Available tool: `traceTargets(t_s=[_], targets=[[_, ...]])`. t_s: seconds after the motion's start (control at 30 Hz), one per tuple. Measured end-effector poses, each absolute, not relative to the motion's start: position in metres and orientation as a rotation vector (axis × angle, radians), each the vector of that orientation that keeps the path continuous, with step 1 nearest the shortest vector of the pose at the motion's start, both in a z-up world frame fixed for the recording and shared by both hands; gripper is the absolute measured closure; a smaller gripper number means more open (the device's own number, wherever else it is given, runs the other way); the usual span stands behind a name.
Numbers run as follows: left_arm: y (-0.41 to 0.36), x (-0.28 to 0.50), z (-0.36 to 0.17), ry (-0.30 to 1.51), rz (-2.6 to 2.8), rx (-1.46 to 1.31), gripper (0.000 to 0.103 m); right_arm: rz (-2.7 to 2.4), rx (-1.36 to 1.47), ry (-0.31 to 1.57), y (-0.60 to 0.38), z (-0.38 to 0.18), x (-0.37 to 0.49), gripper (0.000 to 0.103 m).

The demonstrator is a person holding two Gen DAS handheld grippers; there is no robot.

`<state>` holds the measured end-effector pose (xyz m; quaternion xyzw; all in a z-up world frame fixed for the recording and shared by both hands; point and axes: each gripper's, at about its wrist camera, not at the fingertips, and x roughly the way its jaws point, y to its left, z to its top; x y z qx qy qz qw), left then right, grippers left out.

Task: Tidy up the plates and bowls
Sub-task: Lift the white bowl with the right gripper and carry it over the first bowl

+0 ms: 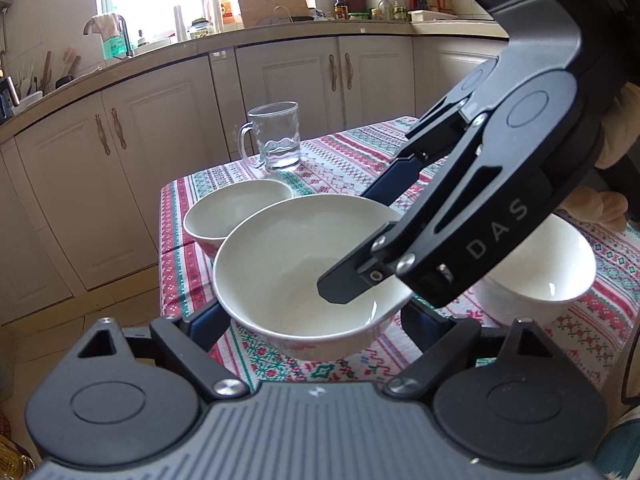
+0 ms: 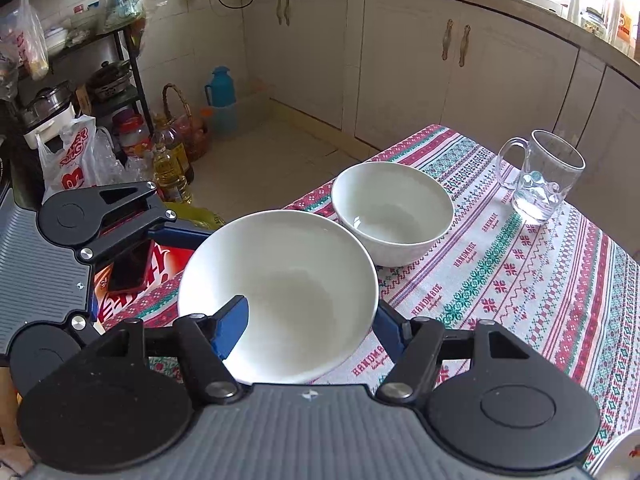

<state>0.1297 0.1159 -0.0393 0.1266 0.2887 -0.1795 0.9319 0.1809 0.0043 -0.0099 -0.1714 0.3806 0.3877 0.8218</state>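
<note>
The right tongs (image 2: 306,328) grip the wall of a big white bowl (image 2: 280,280), one finger (image 2: 232,322) inside, one outside. The left tongs (image 1: 316,320) straddle that bowl wide; whether they touch it I cannot tell. Three bowls in all: a second (image 1: 236,208) behind, a third (image 1: 532,276) beside, plus one glass mug (image 1: 276,136), on the patterned surface (image 2: 520,272).
</note>
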Motion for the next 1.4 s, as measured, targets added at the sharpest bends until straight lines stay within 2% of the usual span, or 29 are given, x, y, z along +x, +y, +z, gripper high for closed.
traceTargets(t_s=[0.7, 1.4], targets=[[0.060, 0.093, -0.008, 0.534, -0.508, 0.287, 0.012, 0.746, -0.340, 0.769, -0.068, 0.029, 0.127, 0.030], [0.011, 0.094, -0.025, 0.574, -0.604, 0.317, 0.012, 0.646, -0.294, 0.816, -0.124, 0.013, 0.111, 0.029]])
